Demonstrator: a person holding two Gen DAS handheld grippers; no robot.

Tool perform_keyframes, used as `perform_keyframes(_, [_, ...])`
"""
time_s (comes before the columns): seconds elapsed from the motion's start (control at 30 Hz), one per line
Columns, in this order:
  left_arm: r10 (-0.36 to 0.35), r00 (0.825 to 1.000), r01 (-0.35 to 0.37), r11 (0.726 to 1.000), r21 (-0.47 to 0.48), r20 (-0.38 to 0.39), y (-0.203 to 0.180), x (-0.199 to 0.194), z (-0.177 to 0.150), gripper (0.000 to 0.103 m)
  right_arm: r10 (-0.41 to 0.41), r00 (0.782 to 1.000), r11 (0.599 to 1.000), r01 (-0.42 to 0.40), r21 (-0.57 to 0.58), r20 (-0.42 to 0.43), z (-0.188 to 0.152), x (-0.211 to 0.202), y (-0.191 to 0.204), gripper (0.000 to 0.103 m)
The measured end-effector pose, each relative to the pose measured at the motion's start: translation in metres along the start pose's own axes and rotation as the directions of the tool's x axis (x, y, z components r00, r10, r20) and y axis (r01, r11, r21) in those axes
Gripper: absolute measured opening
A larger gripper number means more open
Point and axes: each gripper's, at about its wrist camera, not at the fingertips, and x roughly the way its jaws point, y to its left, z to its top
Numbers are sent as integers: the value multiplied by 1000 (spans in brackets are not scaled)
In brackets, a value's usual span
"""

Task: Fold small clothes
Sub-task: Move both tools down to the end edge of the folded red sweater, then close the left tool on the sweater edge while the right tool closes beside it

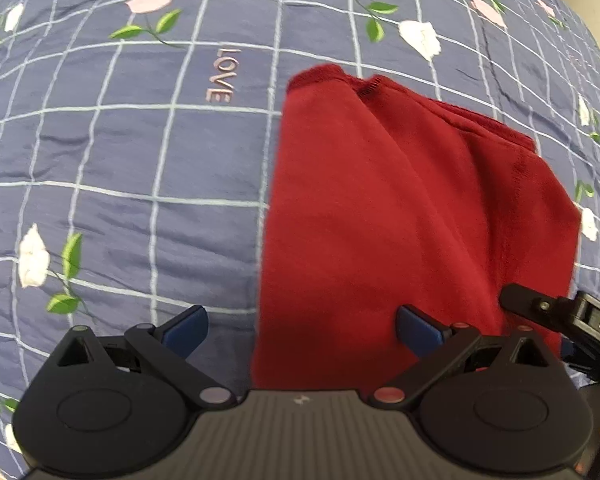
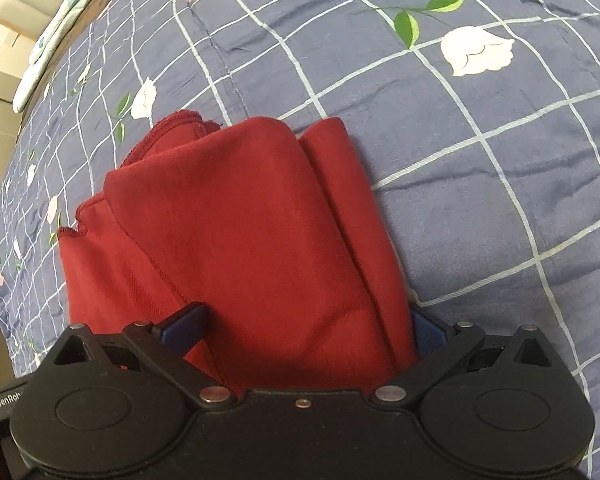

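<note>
A red garment (image 1: pixel 412 216) lies folded in a thick bundle on the blue checked bedspread (image 1: pixel 120 160). My left gripper (image 1: pixel 300 330) is open, its jaws wide apart, over the garment's near left edge; its right fingertip (image 1: pixel 416 330) is above the red cloth and its left fingertip (image 1: pixel 186 332) above the bedspread. In the right wrist view the same garment (image 2: pixel 240 232) fills the middle. My right gripper (image 2: pixel 304 328) is open, with the near end of the bundle lying between its wide jaws; its right fingertip (image 2: pixel 430 332) is partly hidden by cloth.
The bedspread (image 2: pixel 480 180) has white and pink flowers and the word LOVE (image 1: pixel 222 76). The other gripper (image 1: pixel 568 320) shows at the left wrist view's right edge. A bed edge with light fabric (image 2: pixel 48 48) lies at far left.
</note>
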Motion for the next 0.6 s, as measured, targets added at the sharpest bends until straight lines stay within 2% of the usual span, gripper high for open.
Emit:
perform_keyframes(0.2, [-20, 999, 21, 1000, 15, -38, -14, -1, -1, 95, -6, 1000, 999, 7, 35, -24, 1, -2, -1, 103])
perform_keyframes(0.33, [-9, 1000, 9, 1000, 23, -27, -22, -10, -4, 84, -23, 999, 999, 24, 28, -38, 4, -4, 5, 102])
perform_keyframes(0.5, [32, 999, -32, 999, 22, -17, -28, -17, -3, 69, -51, 999, 998, 50, -49, -18, -1, -10, 17, 96])
perform_keyframes(0.6, [39, 999, -38, 999, 19, -9, -31, -22, -2, 61, -49, 999, 996, 48, -71, -12, -2, -13, 20, 89])
